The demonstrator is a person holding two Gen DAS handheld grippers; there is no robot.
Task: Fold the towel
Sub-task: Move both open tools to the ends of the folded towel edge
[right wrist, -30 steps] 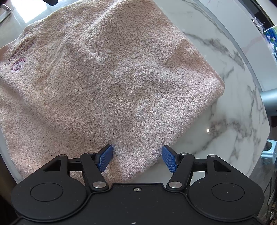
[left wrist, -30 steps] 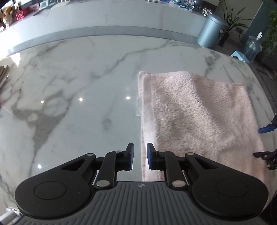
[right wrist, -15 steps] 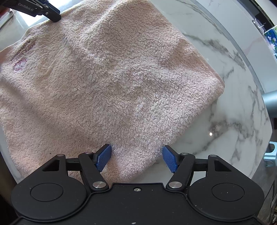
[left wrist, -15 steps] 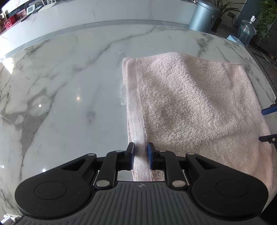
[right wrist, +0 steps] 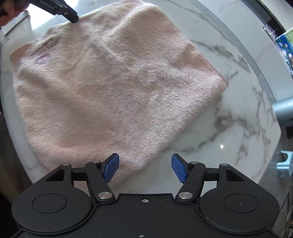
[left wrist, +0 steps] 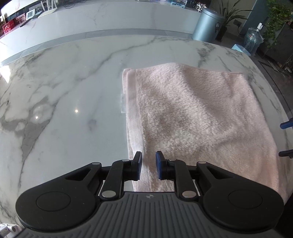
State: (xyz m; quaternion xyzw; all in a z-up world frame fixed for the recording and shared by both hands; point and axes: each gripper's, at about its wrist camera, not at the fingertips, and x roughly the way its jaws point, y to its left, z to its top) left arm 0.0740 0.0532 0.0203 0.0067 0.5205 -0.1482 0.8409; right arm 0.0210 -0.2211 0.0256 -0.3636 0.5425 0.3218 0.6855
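Note:
A pink fluffy towel (left wrist: pixel 197 117) lies folded flat on the white marble table (left wrist: pixel 64 95), with its embroidered corner (right wrist: pixel 41 58) at the far left in the right wrist view. My left gripper (left wrist: pixel 148 159) hovers over the towel's near left edge. Its jaws stand a narrow gap apart and do not press the cloth. Its dark tip (right wrist: pixel 71 16) also shows over the towel's far corner. My right gripper (right wrist: pixel 145 164) hangs above the towel's near corner, jaws wide and closing, nothing pinched. Its blue fingertips (left wrist: pixel 286 125) show at the right edge.
The table's curved edge (right wrist: pixel 260 76) runs close along the towel's right side. Beyond it stand a grey bin (left wrist: pixel 207 25), a water bottle (left wrist: pixel 253 39) and a blue stool (left wrist: pixel 239 48). A raised marble counter (left wrist: pixel 109 16) lies behind. A person's hand (right wrist: pixel 7 12) holds the left gripper.
My left gripper has slid right, from bare marble onto the towel's left edge. My right gripper has risen and shifted towards the towel's near corner, and the left gripper's tip has entered its view.

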